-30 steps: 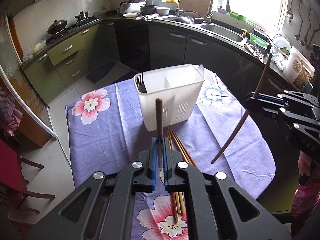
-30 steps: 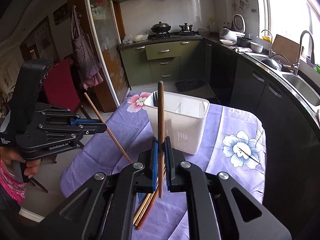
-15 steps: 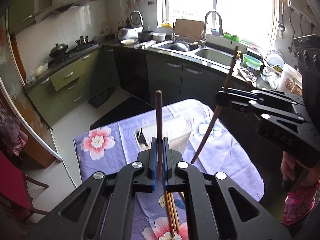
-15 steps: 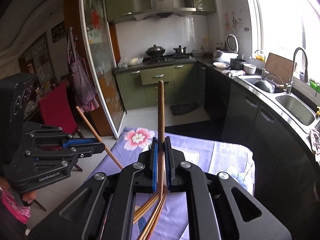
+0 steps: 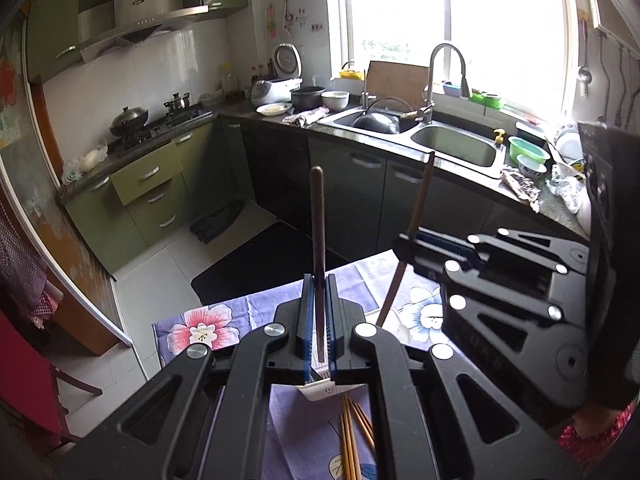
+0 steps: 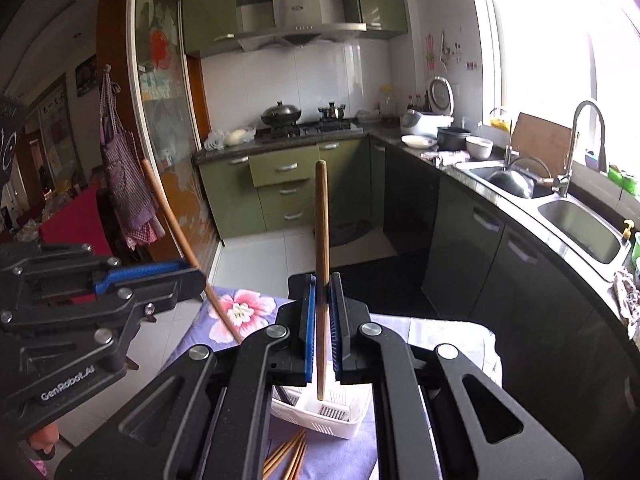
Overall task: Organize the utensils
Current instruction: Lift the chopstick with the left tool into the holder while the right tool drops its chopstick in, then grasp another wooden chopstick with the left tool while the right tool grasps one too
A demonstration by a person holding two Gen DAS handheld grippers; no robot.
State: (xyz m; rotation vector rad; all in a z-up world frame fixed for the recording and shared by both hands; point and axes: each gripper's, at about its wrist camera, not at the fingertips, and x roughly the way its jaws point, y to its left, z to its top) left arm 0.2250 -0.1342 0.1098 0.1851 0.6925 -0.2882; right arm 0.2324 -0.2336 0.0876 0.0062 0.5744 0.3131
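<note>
Both claws, left claw (image 5: pixel 319 322) and right claw (image 6: pixel 321 320), each clamped on one chopstick (image 5: pixel 318 240), were raised above the white utensil caddy (image 6: pixel 320 412); insertion judged next.

Green cabinets (image 6: pixel 276 168), bright window (image 5: pixel 452 28), steel sink (image 5: pixel 456 146)

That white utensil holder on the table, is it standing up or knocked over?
Standing upright. The right wrist view shows the white utensil holder from above, with its open top and inner dividers facing up, on the purple floral tablecloth.
</note>
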